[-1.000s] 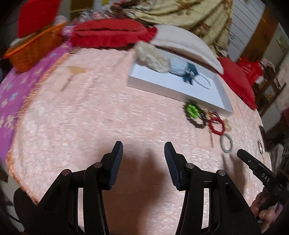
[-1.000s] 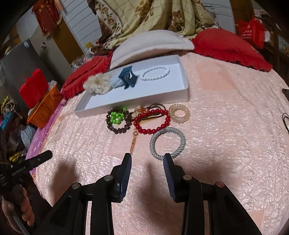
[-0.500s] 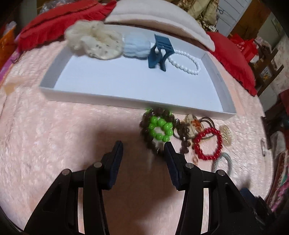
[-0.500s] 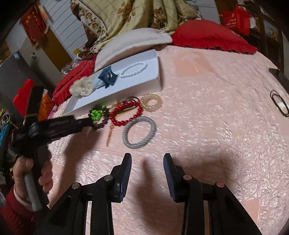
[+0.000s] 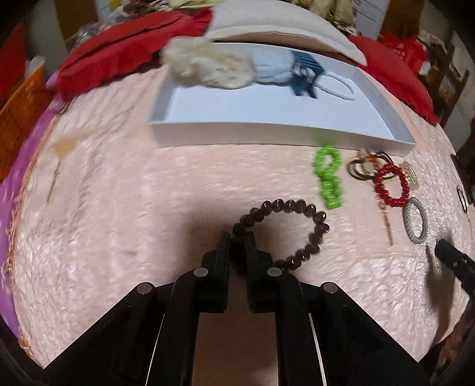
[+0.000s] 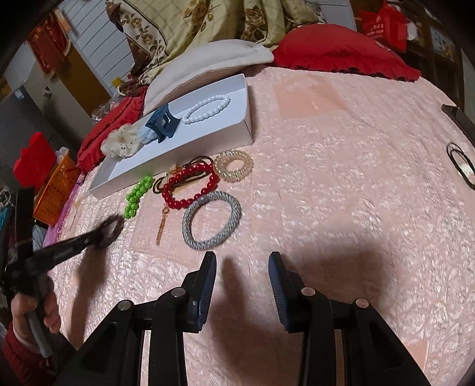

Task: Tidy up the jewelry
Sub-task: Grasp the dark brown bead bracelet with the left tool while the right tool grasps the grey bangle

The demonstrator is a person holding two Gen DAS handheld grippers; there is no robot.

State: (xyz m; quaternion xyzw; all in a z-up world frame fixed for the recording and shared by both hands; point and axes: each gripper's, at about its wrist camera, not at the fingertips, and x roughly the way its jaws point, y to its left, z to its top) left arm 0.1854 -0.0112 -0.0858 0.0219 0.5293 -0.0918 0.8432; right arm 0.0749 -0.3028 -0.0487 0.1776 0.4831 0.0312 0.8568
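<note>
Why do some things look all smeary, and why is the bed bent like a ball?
Left wrist view: the white tray and the cream scrunchie are streaked by motion blur, while the brown bead bracelet looks sharper. Right wrist view: mostly sharp, but the left gripper is smeared. Both views: the fisheye lens bulges the pink bedspread; gripper shadows fall on it.

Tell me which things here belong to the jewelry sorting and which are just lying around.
Part of the job: brown bead bracelet in the left gripper, green bead bracelet, red bead bracelet, grey braided ring, white tray.

Just lying about: red pillow, orange basket, patterned blanket.
</note>
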